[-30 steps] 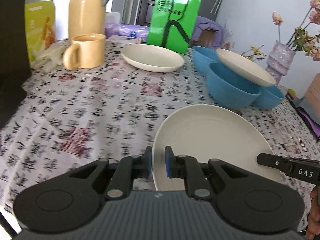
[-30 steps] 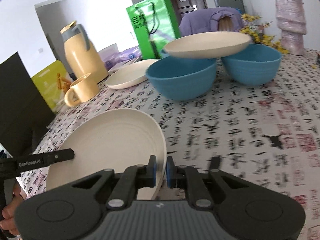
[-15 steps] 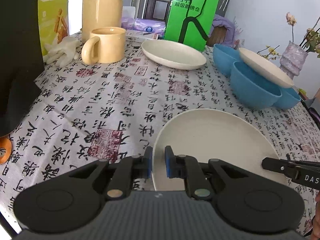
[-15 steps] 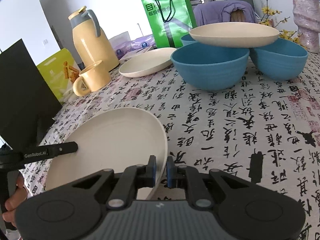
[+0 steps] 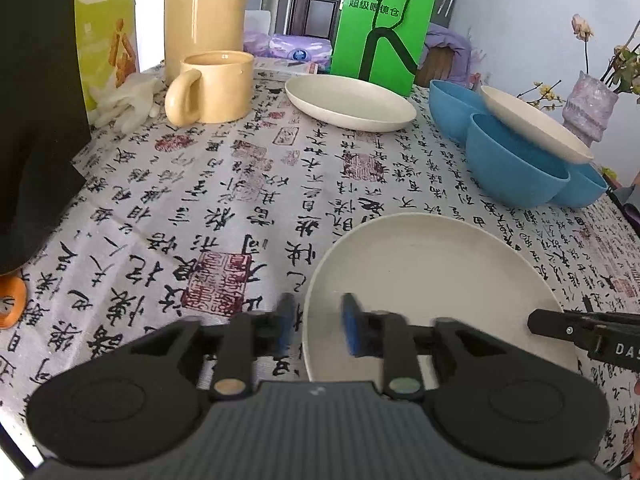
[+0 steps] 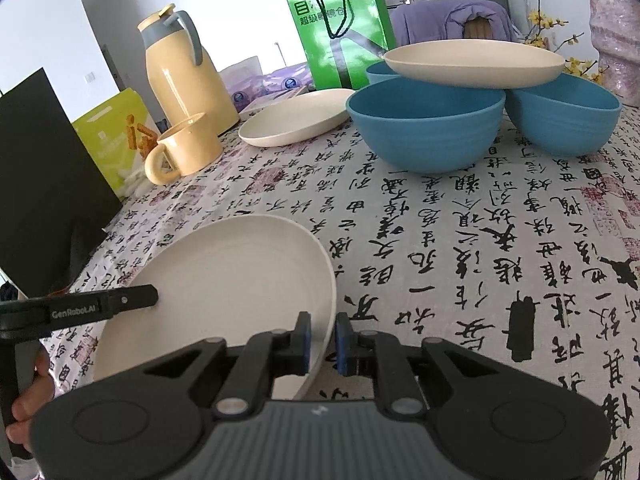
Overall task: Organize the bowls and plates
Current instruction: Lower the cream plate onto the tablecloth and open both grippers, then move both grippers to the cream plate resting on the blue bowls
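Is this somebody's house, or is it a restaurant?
Most likely somebody's home, at a dining table. There's a calligraphy-print tablecloth, a yellow thermos jug beside a matching mug, a green shopping bag, and a vase of flowers, with a dark door behind.

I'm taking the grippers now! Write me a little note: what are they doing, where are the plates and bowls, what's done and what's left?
Left gripper: jaws have just been opening; the near cream plate has its rim between them, pads off it.
Right gripper: the same on the plate's opposite rim, just opening, no longer clamping.
Near plate lies on the tablecloth, released.
Second cream plate sits near the green bag.
Third cream plate rests across the blue bowls.
Done: one plate set down.
Left: stack the other plates, then nest the bowls.
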Demonstrator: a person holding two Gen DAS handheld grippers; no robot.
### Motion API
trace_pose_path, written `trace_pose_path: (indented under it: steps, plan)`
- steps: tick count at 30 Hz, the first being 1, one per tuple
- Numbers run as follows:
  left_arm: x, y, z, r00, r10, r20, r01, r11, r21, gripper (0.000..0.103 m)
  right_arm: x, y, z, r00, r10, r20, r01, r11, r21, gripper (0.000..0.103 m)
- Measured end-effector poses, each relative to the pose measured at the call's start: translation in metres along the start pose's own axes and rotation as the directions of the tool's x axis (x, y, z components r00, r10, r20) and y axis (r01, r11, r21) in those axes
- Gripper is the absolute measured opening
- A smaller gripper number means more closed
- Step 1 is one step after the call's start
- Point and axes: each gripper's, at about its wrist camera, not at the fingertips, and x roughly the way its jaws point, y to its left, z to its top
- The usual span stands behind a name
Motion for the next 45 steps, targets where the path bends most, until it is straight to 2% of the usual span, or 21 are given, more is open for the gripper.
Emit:
trace_pose_path:
  steps: [1, 2, 3, 4, 6, 8, 13, 14, 15, 17, 22, 28, 32, 38, 41, 45]
  plan:
    - [-0.001, -0.001, 0.000, 1.000, 0.007, 0.007, -0.007, 1.000, 0.007, 0.039, -0.002, -0.001, 0.000, 1.000, -0.014, 0.005, 0.014, 1.000, -0.001, 0.031]
    - [-0.003, -0.003, -0.001, 1.000, 0.019, 0.016, -0.019, 1.000, 0.015, 0.044, -0.004, -0.002, -0.001, 1.000, -0.027, 0.011, 0.027, 1.000, -0.004, 0.042]
    - [-0.005, -0.004, -0.001, 0.999, 0.026, 0.024, -0.027, 0.999, 0.022, 0.051, -0.007, -0.004, -0.001, 0.999, -0.037, 0.018, 0.037, 0.999, -0.005, 0.047]
    - [-0.007, -0.006, -0.001, 0.999, 0.031, 0.033, -0.032, 0.999, 0.030, 0.055, -0.009, -0.007, -0.002, 0.999, -0.042, 0.025, 0.042, 0.999, 0.000, 0.048]
    - [-0.014, -0.007, 0.000, 0.998, 0.029, 0.052, -0.031, 0.999, 0.040, 0.072, -0.015, -0.012, -0.001, 0.998, -0.049, 0.036, 0.049, 0.999, 0.013, 0.055]
    - [-0.021, -0.011, -0.001, 0.997, 0.030, 0.076, -0.034, 0.998, 0.052, 0.079, -0.022, -0.016, -0.001, 0.997, -0.061, 0.053, 0.060, 0.998, 0.020, 0.062]
    - [-0.042, -0.020, -0.004, 0.989, 0.054, 0.137, -0.064, 0.995, 0.073, 0.094, -0.045, -0.020, -0.001, 0.991, -0.079, 0.109, 0.078, 0.997, 0.012, 0.069]
    - [-0.048, -0.023, -0.005, 0.986, 0.060, 0.157, -0.073, 0.994, 0.080, 0.100, -0.049, -0.020, -0.001, 0.989, -0.084, 0.125, 0.083, 0.996, 0.008, 0.076]
    - [-0.053, -0.025, -0.007, 0.982, 0.068, 0.177, -0.083, 0.993, 0.083, 0.103, -0.054, -0.018, -0.001, 0.986, -0.092, 0.142, 0.093, 0.996, 0.001, 0.091]
    - [-0.064, -0.030, -0.009, 0.974, 0.085, 0.211, -0.105, 0.991, 0.089, 0.103, -0.064, -0.015, -0.003, 0.976, -0.119, 0.180, 0.125, 0.992, -0.018, 0.103]
    - [-0.090, -0.041, -0.021, 0.961, 0.097, 0.259, -0.127, 0.986, 0.104, 0.103, -0.091, -0.007, -0.010, 0.959, -0.162, 0.232, 0.182, 0.981, -0.070, 0.103]
    - [-0.121, -0.049, -0.042, 0.948, 0.084, 0.306, -0.119, 0.988, 0.097, 0.103, -0.138, -0.001, -0.028, 0.939, -0.155, 0.308, 0.185, 0.980, -0.072, 0.103]
    - [-0.143, -0.053, -0.059, 0.936, 0.070, 0.344, -0.110, 0.989, 0.100, 0.103, -0.172, 0.005, -0.051, 0.916, -0.152, 0.370, 0.194, 0.978, -0.079, 0.103]
    - [-0.175, -0.056, -0.085, 0.919, 0.043, 0.392, -0.088, 0.991, 0.097, 0.103, -0.208, 0.020, -0.079, 0.895, -0.146, 0.422, 0.202, 0.975, -0.090, 0.103]
    - [-0.188, -0.054, -0.097, 0.921, 0.023, 0.388, -0.058, 0.995, 0.077, 0.103, -0.221, 0.031, -0.094, 0.879, -0.137, 0.456, 0.212, 0.970, -0.118, 0.103]
    - [-0.199, -0.055, -0.108, 0.927, 0.002, 0.376, -0.039, 0.995, 0.091, 0.103, -0.232, 0.043, -0.104, 0.870, -0.152, 0.469, 0.237, 0.963, -0.128, 0.103]
